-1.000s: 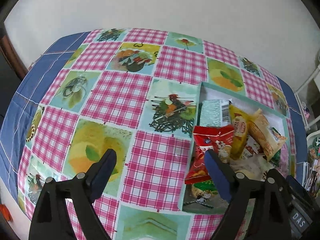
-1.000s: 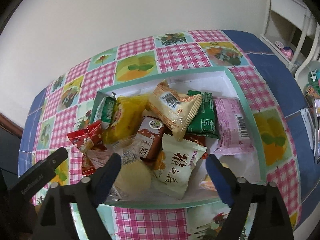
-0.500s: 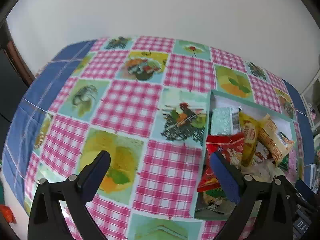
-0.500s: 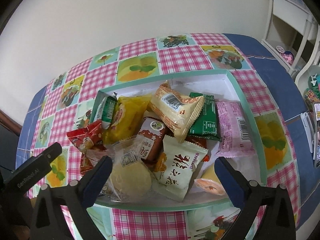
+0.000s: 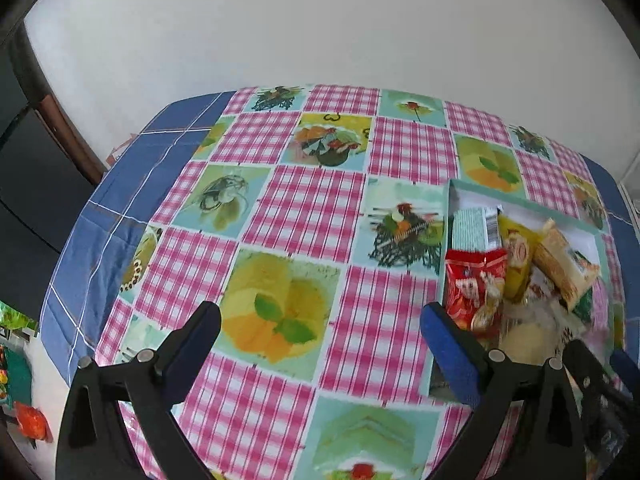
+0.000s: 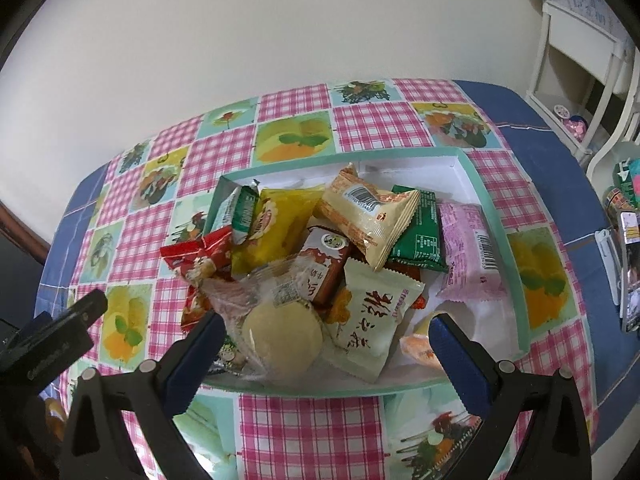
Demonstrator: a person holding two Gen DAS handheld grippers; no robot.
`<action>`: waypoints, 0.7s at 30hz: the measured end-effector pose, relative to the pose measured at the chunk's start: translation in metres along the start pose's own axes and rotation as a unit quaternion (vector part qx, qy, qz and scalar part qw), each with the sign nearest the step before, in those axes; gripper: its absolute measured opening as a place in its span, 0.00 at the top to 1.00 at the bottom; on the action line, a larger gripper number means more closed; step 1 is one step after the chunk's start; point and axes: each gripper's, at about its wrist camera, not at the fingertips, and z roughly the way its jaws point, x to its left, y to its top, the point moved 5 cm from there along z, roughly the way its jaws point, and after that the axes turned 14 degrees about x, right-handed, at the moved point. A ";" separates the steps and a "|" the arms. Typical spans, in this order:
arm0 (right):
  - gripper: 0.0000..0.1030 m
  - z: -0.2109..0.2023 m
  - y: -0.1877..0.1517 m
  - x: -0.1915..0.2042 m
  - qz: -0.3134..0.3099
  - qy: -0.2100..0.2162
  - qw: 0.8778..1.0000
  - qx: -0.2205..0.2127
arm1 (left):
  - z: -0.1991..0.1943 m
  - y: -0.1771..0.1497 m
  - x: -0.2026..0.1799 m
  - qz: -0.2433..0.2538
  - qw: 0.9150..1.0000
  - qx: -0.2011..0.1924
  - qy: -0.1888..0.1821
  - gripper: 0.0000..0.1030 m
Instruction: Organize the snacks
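Note:
A shallow teal-rimmed white box sits on the table, piled with several snack packets: a red one, a yellow one, a beige one, a green one, a pink one, a white one and a clear-wrapped round bun. My right gripper is open and empty above the box's near edge. My left gripper is open and empty over the tablecloth, left of the box.
The table wears a pink-check and fruit-picture cloth with a blue border. A white wall stands behind. A white shelf unit and cluttered items stand off the table's right end.
Both grippers have pulled back and up from the table, so the box and cloth look smaller and farther. Both stay open and empty. The snacks have not moved.

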 end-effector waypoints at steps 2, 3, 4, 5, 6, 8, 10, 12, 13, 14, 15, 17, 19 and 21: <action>0.00 -0.002 -0.004 0.001 -0.002 -0.005 1.000 0.002 | -0.003 -0.006 0.003 0.003 1.000 0.000 -0.003 0.03; 0.00 -0.002 -0.007 0.002 -0.005 -0.008 1.000 0.005 | -0.003 -0.008 0.006 0.006 1.000 0.001 -0.003 0.03; 0.00 -0.003 -0.009 0.002 -0.007 -0.010 1.000 0.007 | -0.003 -0.012 0.010 0.009 1.000 0.004 -0.003 0.03; 0.00 -0.003 -0.011 0.002 -0.008 -0.012 1.000 0.008 | -0.002 -0.014 0.011 0.010 1.000 0.006 -0.004 0.03; 0.00 -0.003 -0.014 0.002 -0.010 -0.016 1.000 0.010 | -0.001 -0.016 0.014 0.012 1.000 0.009 -0.005 0.03; 0.00 -0.005 -0.018 0.001 -0.012 -0.020 1.000 0.011 | 0.002 -0.022 0.018 0.013 1.000 0.016 -0.008 0.03; 0.00 -0.006 -0.022 0.001 -0.014 -0.021 1.000 0.010 | 0.006 -0.026 0.021 0.016 1.000 0.023 -0.013 0.03; 0.00 -0.008 -0.027 0.001 -0.017 -0.022 1.000 0.011 | 0.007 -0.029 0.022 0.021 0.999 0.027 -0.019 0.03; 0.00 -0.008 -0.028 0.001 -0.019 -0.022 1.000 0.011 | 0.007 -0.031 0.022 0.023 0.999 0.027 -0.022 0.03; 0.00 -0.009 -0.031 0.002 -0.021 -0.022 0.999 0.011 | 0.007 -0.032 0.022 0.025 0.999 0.028 -0.023 0.03; 0.00 -0.009 -0.033 0.003 -0.023 -0.022 0.999 0.011 | 0.006 -0.034 0.021 0.027 0.999 0.027 -0.024 0.03; 0.00 -0.010 -0.036 0.003 -0.026 -0.020 0.999 0.009 | 0.004 -0.036 0.021 0.033 0.999 0.022 -0.026 0.03; 0.00 -0.011 -0.038 0.004 -0.027 -0.018 0.999 0.008 | 0.002 -0.037 0.020 0.037 0.999 0.019 -0.029 0.03; 0.00 -0.012 -0.039 0.004 -0.027 -0.020 0.999 0.006 | 0.000 -0.038 0.021 0.039 0.999 0.016 -0.030 0.03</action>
